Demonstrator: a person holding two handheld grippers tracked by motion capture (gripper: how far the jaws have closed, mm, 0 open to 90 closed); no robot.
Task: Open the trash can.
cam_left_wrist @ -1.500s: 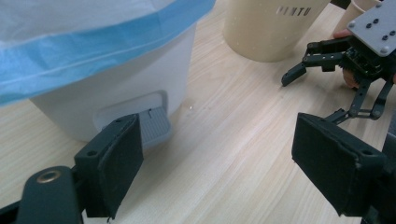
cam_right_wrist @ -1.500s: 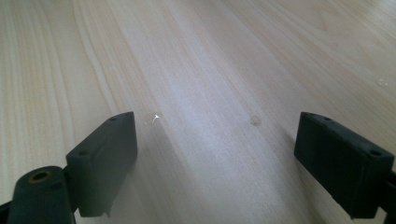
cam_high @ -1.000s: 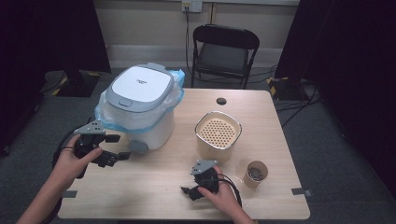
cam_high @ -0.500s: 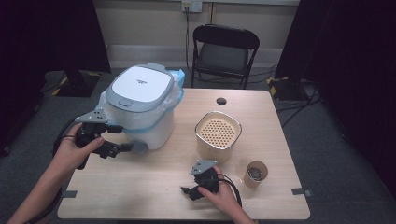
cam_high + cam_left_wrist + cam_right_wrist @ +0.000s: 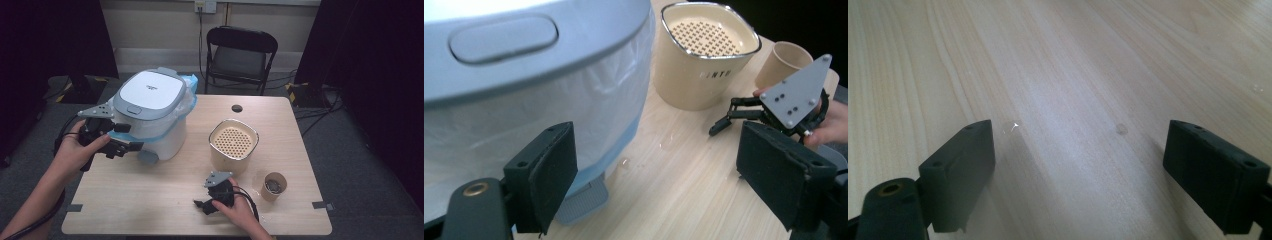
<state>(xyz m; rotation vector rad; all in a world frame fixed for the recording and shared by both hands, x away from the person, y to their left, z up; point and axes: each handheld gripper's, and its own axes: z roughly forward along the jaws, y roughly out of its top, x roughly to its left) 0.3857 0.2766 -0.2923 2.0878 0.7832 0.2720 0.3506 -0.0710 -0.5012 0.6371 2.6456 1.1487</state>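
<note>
A white bin with a grey lid (image 5: 150, 95) and a blue-white bag liner stands at the table's back left. It looms close in the left gripper view (image 5: 524, 60). My left gripper (image 5: 127, 137) is raised beside the bin's front left, just under the lid's rim. Its jaws are wide apart with nothing between them (image 5: 655, 165). My right gripper (image 5: 202, 205) rests low at the table's front edge and is open over bare wood (image 5: 1078, 150). Farther off in the left gripper view, the right gripper (image 5: 724, 122) lies on the table.
The bin's grey foot pedal (image 5: 148, 156) sticks out at its base. A beige container with a perforated insert (image 5: 233, 145) stands mid-table. A paper cup (image 5: 274, 186) with something dark inside stands to its right. A black chair (image 5: 239, 55) is behind the table.
My left gripper has risen and moved towards the bin, from near the table's left edge up to the lid's rim. The right gripper has stayed put.
</note>
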